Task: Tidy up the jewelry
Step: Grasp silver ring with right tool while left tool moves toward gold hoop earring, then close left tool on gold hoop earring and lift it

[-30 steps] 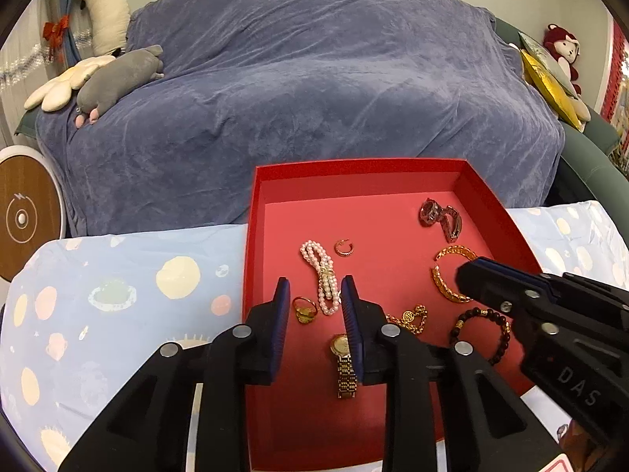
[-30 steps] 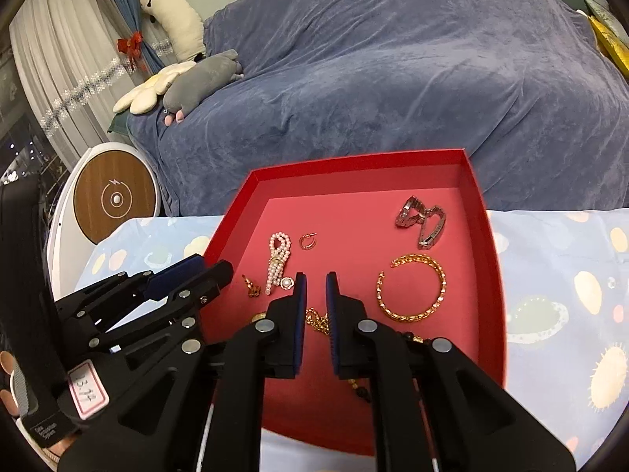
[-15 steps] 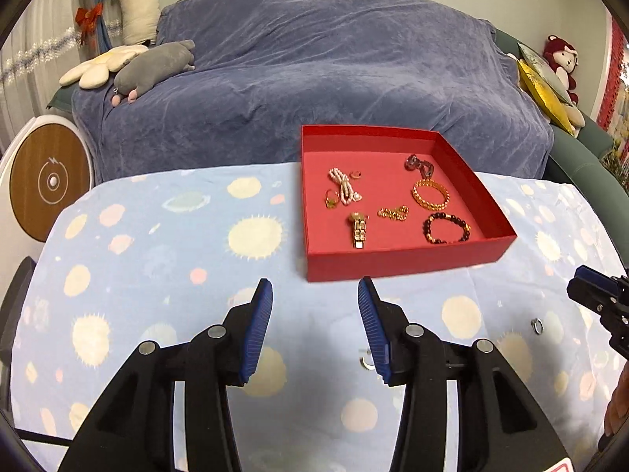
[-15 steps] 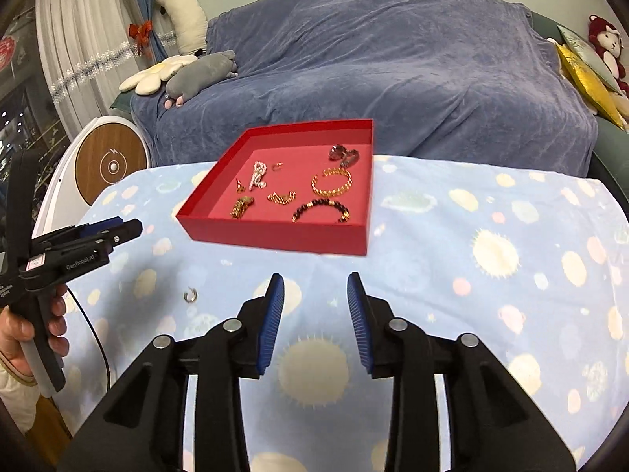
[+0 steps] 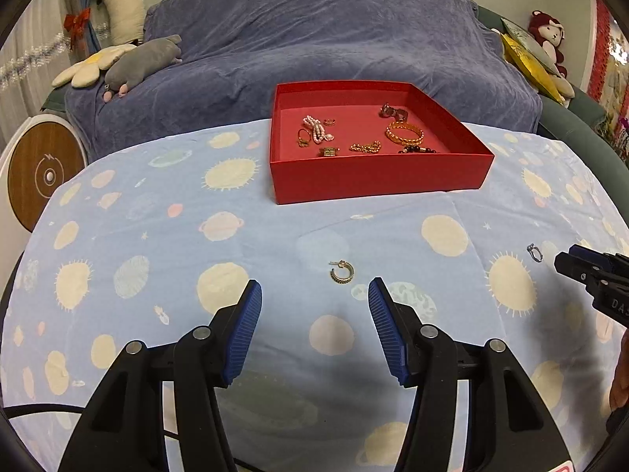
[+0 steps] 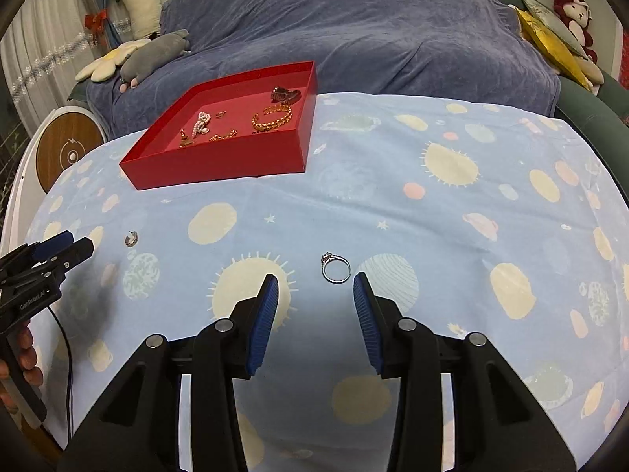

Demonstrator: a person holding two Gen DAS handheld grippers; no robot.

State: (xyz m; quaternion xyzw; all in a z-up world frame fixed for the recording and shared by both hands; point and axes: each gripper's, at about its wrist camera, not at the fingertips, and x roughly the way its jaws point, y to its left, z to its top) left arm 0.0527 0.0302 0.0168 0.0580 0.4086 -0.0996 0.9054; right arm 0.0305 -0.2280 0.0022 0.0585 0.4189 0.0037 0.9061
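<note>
While most of the jewelry already lies in the red tray [image 5: 377,175] at the far side of the table, two small pieces are left on the spotted cloth [image 5: 157,236], so the step in hand looks like fetching these last strays. On the left, the left gripper [image 5: 314,295] hangs over the cloth with its jaws about half apart, having just been opening, and nothing between them; the gold hoop earring [image 5: 342,271] lies flat just beyond its tips. To the right, the right gripper [image 6: 315,287] is also partly open, its jaws likewise just widened and empty, with the silver ring [image 6: 335,268] lying near its tips. Next, I judge, each gripper must drop low so its pads straddle its piece before closing. Both pieces are thin and flat, so the pads could slide over them.
</note>
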